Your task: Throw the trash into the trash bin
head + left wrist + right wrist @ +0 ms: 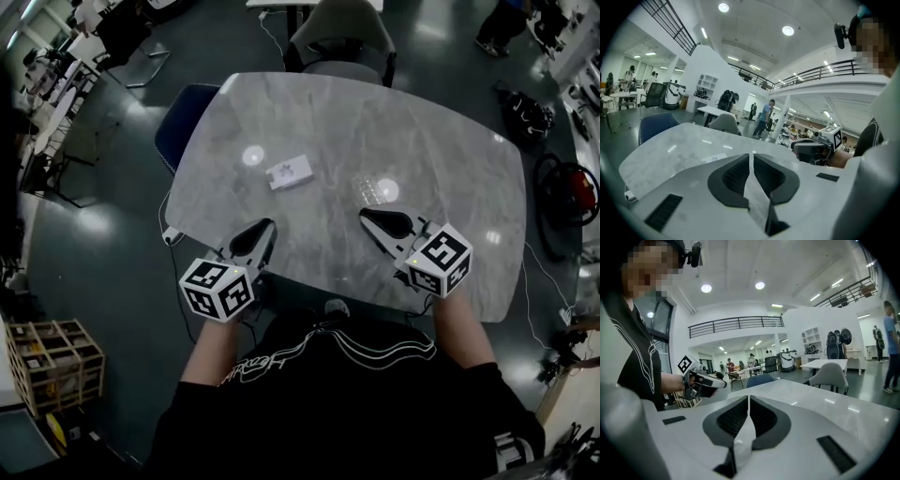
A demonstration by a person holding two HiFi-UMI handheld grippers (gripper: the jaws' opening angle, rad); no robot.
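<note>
The left gripper (269, 225) and right gripper (365, 215) are both shut and empty; the box (289, 172) lies just ahead of the left jaws, long axis crosswise, and a clear wrapper (375, 187) lies ahead of the right (no bin in view).

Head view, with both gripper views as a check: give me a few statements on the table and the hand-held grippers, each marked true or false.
1. The left hand-held gripper and the right hand-held gripper are both shut and empty. True.
2. A white box lies on the table. True.
3. The right hand-held gripper touches the white box. False: the box lies apart from both.
4. A trash bin stands on the table. False: none shows there.
5. A blue chair stands at the table's left edge. True.
</note>
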